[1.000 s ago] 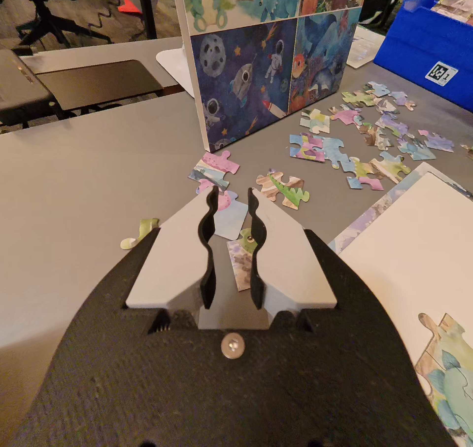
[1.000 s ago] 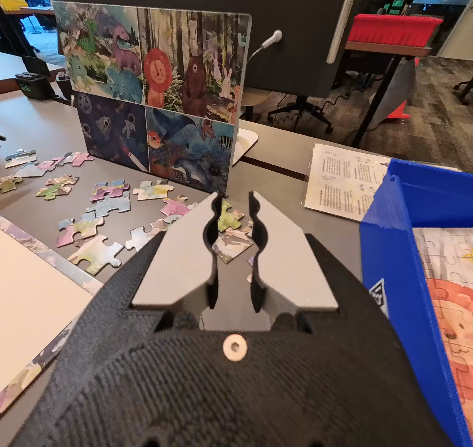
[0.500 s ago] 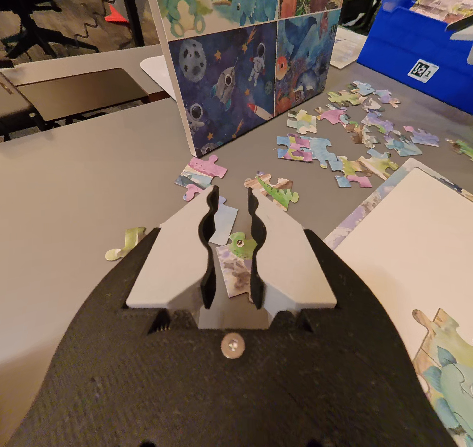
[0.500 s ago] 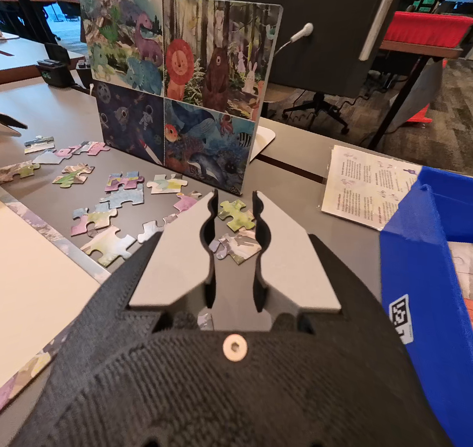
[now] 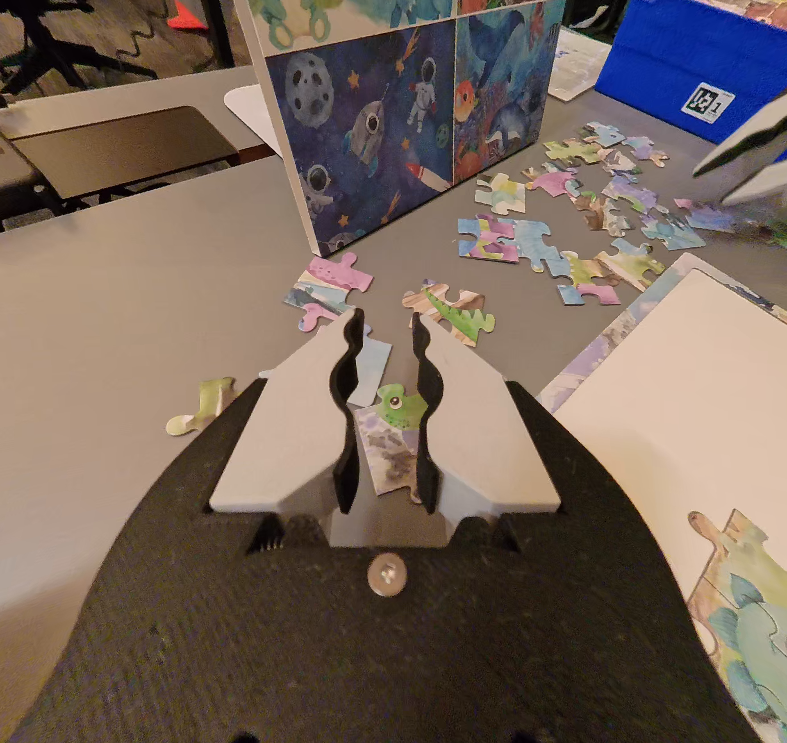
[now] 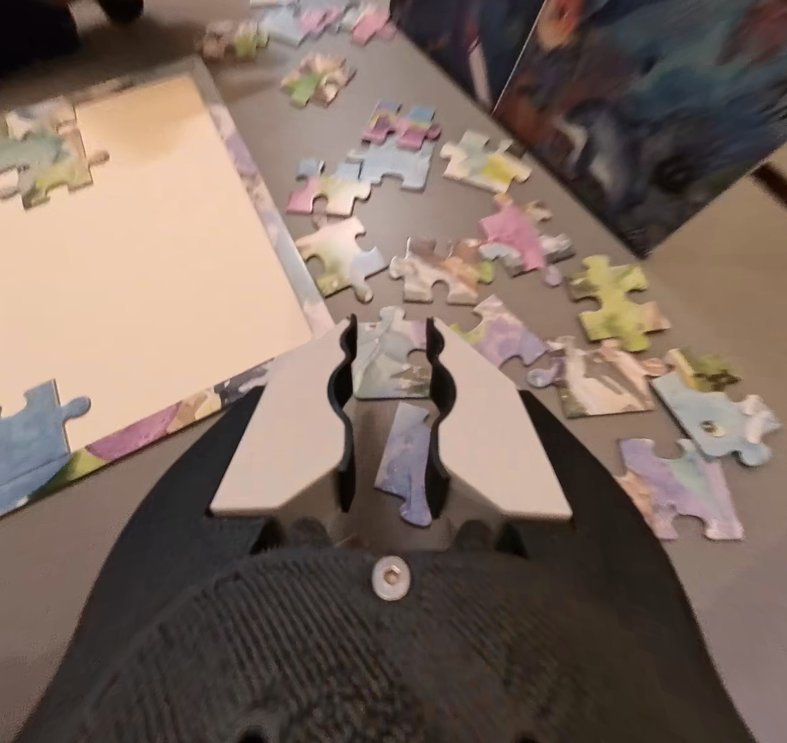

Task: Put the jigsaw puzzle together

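My jaws stand apart on both sides and grip nothing. My left gripper (image 5: 386, 326) hangs over a puzzle piece with a green dinosaur head (image 5: 394, 428) that lies flat on the table, seen in the gap between the wavy black pads; whether the pads touch it I cannot tell. My right gripper (image 6: 389, 326) is equally parted above a pale blue-green piece (image 6: 389, 360) and a purple piece (image 6: 409, 463), both flat on the table.

The grey table (image 5: 127, 296) is smooth and matt. On it stands an upright glossy picture board (image 5: 404, 105) split into panels: space, sea, dinosaurs. To my right lies the puzzle tray (image 5: 681, 382), a flat cream bed with a printed pastel border. It holds a joined cluster of green-blue pieces (image 5: 749, 620) at one corner; the blurred right wrist view shows a blue piece (image 6: 34, 428) seated at another corner.

A blue plastic bin (image 5: 690, 50) with a square marker sticker sits at the far right edge; printed sheets show inside it, too cropped to tell more.

Loose cardboard pieces (image 5: 596, 220), knobbed and notched, in watercolour pinks, purples, greens and blues, are scattered between the board and the tray. A green-tail piece (image 5: 451, 314) and a pink-topped piece (image 5: 332, 284) lie just ahead of my left fingertips, and a pale green piece (image 5: 200, 407) lies at my left.
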